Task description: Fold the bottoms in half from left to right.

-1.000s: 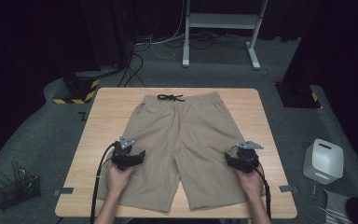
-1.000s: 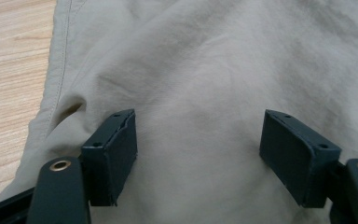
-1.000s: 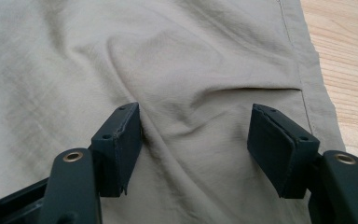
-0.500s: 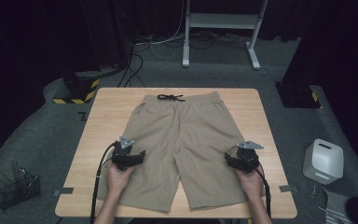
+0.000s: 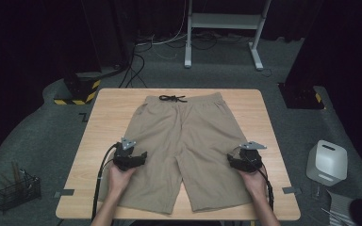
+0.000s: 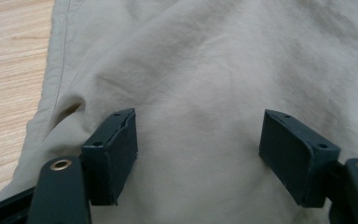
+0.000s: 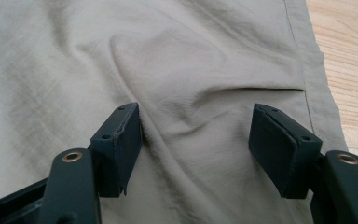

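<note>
The left tongs [image 5: 139,157] and right tongs [image 5: 232,161] both stand released, jaws wide apart over the shorts [image 5: 188,141], one above each leg near its outer seam. The shorts lie flat mid-worktop [image 5: 108,113], waistband toward the far edge, hems near the near edge.

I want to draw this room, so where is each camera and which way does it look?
High view: above the person's side, looking forward and down on the table; forearms, the left claw and the right claw show.
Left gripper view: on the left claw, facing the shorts; open jaws show.
Right gripper view: on the right claw, facing the shorts; open jaws show.
Shared: all show the shorts on the table.
</note>
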Tool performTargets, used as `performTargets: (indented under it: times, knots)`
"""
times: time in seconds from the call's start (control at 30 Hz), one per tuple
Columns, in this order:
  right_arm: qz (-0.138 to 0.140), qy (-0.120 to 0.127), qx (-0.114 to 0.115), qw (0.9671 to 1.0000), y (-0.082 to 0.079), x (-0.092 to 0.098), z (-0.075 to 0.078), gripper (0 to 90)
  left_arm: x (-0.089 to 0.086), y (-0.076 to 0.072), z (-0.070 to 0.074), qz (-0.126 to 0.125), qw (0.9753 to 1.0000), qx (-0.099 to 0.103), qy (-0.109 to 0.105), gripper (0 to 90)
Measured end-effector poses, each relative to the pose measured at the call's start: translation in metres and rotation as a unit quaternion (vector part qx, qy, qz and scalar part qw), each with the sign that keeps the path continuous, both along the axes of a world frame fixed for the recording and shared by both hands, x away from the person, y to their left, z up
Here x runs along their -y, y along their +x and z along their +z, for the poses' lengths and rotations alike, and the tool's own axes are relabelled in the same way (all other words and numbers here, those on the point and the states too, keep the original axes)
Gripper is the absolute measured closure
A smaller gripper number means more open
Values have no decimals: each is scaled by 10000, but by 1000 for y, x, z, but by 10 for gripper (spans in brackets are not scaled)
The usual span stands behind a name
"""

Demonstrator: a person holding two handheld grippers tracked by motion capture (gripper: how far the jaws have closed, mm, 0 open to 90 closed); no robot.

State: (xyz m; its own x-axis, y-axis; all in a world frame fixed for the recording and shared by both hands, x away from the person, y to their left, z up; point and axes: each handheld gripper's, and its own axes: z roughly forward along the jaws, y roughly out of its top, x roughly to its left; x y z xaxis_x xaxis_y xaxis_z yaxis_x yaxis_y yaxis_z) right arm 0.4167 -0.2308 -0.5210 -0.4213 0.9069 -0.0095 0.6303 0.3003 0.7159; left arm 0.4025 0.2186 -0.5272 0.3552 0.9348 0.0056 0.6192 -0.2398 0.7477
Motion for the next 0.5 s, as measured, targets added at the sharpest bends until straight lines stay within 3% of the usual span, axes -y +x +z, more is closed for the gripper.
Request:
performTargets:
  times: [0.1,0.2,0.33,0.43,0.5]
  knots:
    - [-32,7,-79,10000,1,-1,2,338,1,1,1,-1,10000,-54,-15,288]
    - [5,82,25,10000,1,-3,5,330,3,2,5,-44,9999,-21,-122,290]
    - [134,234,15,9996,4,-7,12,321,4,5,13,-109,9991,66,-400,284]
    - [175,218,40,9996,7,-11,13,320,8,11,17,-182,9994,63,-300,290]
    - [192,199,24,9996,11,-15,14,321,10,13,18,-233,9990,184,-333,335]
